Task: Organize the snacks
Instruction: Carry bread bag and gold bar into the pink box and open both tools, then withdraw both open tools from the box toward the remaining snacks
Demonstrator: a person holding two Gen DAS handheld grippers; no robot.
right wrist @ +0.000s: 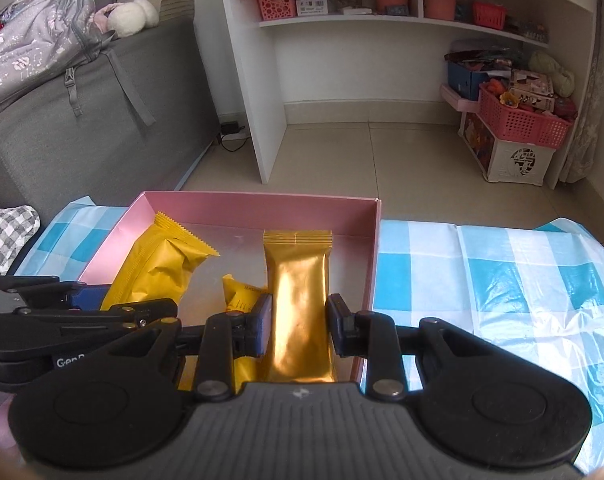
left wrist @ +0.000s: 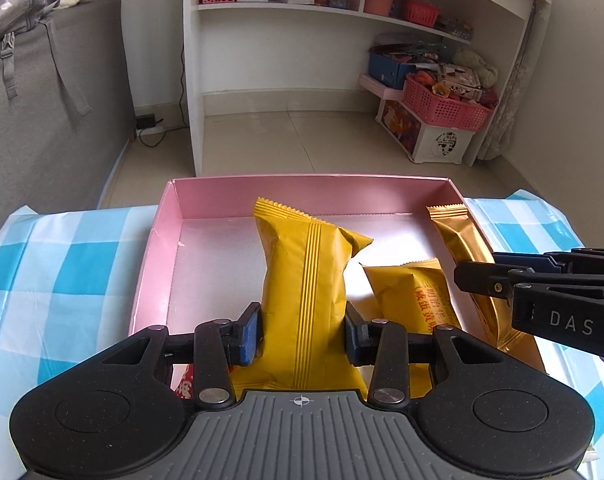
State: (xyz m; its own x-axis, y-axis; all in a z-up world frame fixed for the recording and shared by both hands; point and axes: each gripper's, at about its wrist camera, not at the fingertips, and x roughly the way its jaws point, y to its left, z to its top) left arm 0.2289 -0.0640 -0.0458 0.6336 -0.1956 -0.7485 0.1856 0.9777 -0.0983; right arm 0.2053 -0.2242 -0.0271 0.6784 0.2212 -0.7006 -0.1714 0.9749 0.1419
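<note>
**Camera placement: two wrist-mounted fisheye views**

Left wrist view: looks forward and steeply down along the left gripper (left wrist: 302, 334), close above the pink box (left wrist: 302, 184) on the checked cloth (left wrist: 62, 272). Right wrist view: the same downward tilt along the right gripper (right wrist: 298, 326), close over the box's right side. Both views share the box, the white shelf unit (left wrist: 262, 4) and the grey sofa (left wrist: 54, 120); each shows the other gripper at its edge.
</note>
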